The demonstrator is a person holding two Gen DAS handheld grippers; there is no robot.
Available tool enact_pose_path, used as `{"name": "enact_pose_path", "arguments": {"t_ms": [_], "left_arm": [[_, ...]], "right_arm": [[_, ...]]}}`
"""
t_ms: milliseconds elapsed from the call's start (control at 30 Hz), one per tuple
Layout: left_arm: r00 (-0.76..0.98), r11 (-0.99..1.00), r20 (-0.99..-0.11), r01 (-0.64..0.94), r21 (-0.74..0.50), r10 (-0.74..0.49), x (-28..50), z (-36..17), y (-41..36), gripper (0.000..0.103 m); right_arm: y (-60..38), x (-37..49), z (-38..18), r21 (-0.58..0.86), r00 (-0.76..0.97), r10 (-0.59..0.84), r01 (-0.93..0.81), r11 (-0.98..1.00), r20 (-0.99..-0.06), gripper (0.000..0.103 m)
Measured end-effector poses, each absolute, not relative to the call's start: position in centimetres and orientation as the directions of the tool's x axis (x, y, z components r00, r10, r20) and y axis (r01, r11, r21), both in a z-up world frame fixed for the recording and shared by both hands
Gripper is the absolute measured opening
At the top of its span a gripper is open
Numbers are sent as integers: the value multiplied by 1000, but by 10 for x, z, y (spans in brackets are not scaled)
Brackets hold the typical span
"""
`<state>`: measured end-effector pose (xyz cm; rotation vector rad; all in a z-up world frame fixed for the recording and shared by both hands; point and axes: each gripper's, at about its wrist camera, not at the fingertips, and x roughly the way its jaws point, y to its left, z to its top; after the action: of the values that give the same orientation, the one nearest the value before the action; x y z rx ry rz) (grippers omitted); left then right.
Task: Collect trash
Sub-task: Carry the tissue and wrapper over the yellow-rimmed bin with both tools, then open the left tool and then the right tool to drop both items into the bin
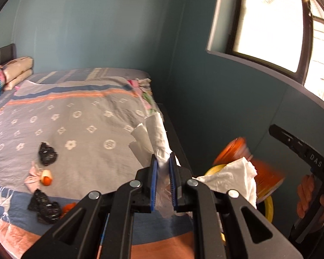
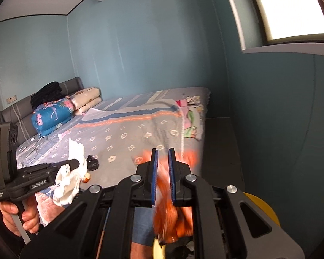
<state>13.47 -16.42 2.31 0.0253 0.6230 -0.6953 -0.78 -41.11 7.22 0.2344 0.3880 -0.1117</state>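
Trash, left wrist view: my left gripper (image 1: pixel 163 161) is clenched on a crumpled white tissue (image 1: pixel 156 136) that stands up between the blue pads, above the near edge of the bed (image 1: pixel 80 116). More trash lies on the cover: two black crumpled bags (image 1: pixel 47 153) (image 1: pixel 44 207) and orange peel (image 1: pixel 47 178). To the right an orange bag (image 1: pixel 263 172), blurred, hangs over a yellow-rimmed bin (image 1: pixel 267 205), with another white tissue (image 1: pixel 235 177) just beside it.

Right wrist view: my right gripper (image 2: pixel 163 161) is clamped on the orange bag (image 2: pixel 168 211), which sags below the fingers over the yellow rim (image 2: pixel 263 205). The left gripper (image 2: pixel 73 164) shows at left, tissue (image 2: pixel 75 151) in its grip.

Handling, as I judge it: all of this is light, soft and limp. Tissue tears, so pinch a thick bunch. Film bags are slippery; take a gathered fold. Peel is stiffer, so grip it across an edge.
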Motion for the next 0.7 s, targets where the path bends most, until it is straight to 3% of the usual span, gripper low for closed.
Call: {"name": "enact_pose_path", "arguments": {"t_ms": [467,633,700], "left_arm": [[421,658,-655,736,-158,-628,117,-29,-262,13],[346,626,-682,751,-211,-644,114,-47,-287,53],[349,621,-677,757,-204,-648,109,-47,-292,64]], "right_arm": [[-473,-45,56,273,920,-166,271,923,-354,9],[-481,-54,56,283,927,-184,282,917,-327,9],[-484,-56,56,283,927,-191,287,915,-324,9]]}}
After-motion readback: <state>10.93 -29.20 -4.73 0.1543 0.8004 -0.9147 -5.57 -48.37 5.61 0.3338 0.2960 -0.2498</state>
